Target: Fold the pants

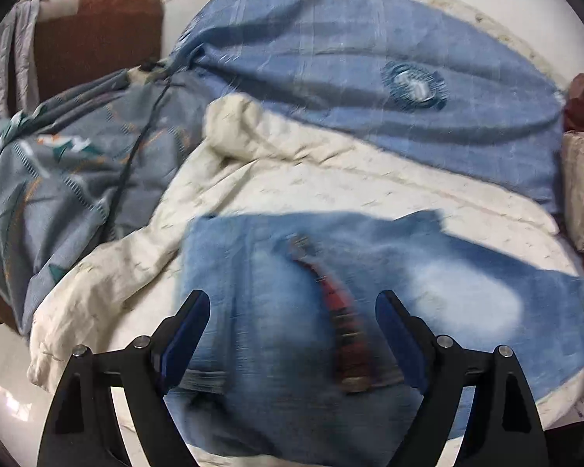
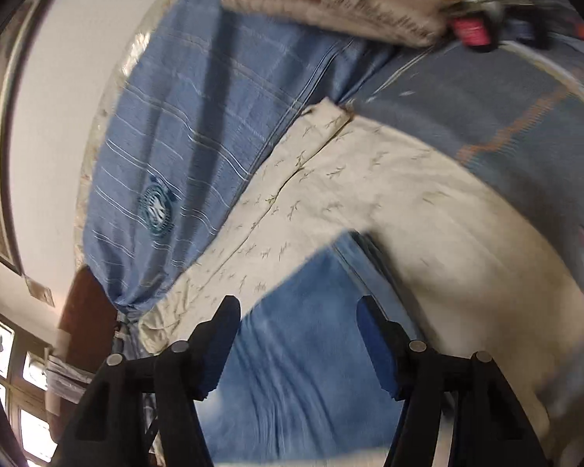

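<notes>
Denim jeans [image 1: 292, 292] lie on the cream quilt [image 1: 331, 179], already doubled into a squarish stack — a fold or two looks done. Left gripper [image 1: 292, 334] and right gripper [image 2: 298, 344] hover released above — perhaps one last fold remains.

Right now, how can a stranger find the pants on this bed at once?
Look at the bed, then at the cream quilt across its middle. The pants lie flat on the quilt's near part, in front of the left gripper. They alone are faded denim with a red strip, unlike the striped blue sheet behind.
</notes>
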Motion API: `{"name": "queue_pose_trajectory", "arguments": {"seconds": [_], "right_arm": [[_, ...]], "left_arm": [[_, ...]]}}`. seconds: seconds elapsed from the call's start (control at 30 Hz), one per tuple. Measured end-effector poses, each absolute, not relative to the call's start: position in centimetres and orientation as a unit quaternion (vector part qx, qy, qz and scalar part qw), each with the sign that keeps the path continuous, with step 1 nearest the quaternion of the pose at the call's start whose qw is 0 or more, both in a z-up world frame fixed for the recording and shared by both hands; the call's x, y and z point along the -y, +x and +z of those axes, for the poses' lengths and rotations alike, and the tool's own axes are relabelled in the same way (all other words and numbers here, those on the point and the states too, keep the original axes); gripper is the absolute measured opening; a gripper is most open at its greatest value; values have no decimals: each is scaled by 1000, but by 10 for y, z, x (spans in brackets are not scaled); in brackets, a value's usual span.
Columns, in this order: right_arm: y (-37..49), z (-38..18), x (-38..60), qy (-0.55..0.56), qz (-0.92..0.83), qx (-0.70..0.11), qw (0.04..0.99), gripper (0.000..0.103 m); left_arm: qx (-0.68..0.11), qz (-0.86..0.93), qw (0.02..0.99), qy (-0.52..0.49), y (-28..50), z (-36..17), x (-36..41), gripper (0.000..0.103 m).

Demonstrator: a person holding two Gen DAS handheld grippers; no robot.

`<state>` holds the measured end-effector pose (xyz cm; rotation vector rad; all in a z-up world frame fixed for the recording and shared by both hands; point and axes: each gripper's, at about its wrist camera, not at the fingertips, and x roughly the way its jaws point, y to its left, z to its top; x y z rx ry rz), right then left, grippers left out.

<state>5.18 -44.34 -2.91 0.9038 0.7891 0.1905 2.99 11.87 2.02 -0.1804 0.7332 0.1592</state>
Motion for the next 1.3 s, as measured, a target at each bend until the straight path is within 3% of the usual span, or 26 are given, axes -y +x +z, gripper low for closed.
{"name": "queue_pose_trajectory", "arguments": {"seconds": [0.23, 0.7, 0.73, 0.83, 0.97, 1.07, 1.2, 1.3], "right_arm": [[-25, -72, 473, 501, 49, -418, 756, 67], [5, -95, 460, 493, 30, -444, 747, 67], [6, -94, 459, 486, 28, -447, 751, 64], [7, -88, 452, 439, 2, -461, 772, 37], [8, -83, 445, 402, -15, -469, 786, 30], [10, -78, 437, 366, -26, -476, 799, 31], [5, -70, 438, 343, -37, -480, 807, 40], [-6, -39, 438, 306, -61, -440, 842, 48]], "left_arm": [[-369, -15, 926, -77, 48, 23, -41, 87], [-428, -131, 890, -85, 107, 14, 100, 87], [-428, -133, 891, -76, 113, 15, 111, 87], [-436, -141, 887, -52, 132, 10, 148, 87], [-488, -102, 867, 15, 157, -30, 186, 87], [-458, -94, 878, 106, 150, -40, 208, 93], [-482, -114, 868, 37, 155, -29, 189, 92], [-441, -130, 888, 10, 134, -9, 169, 92]]}}
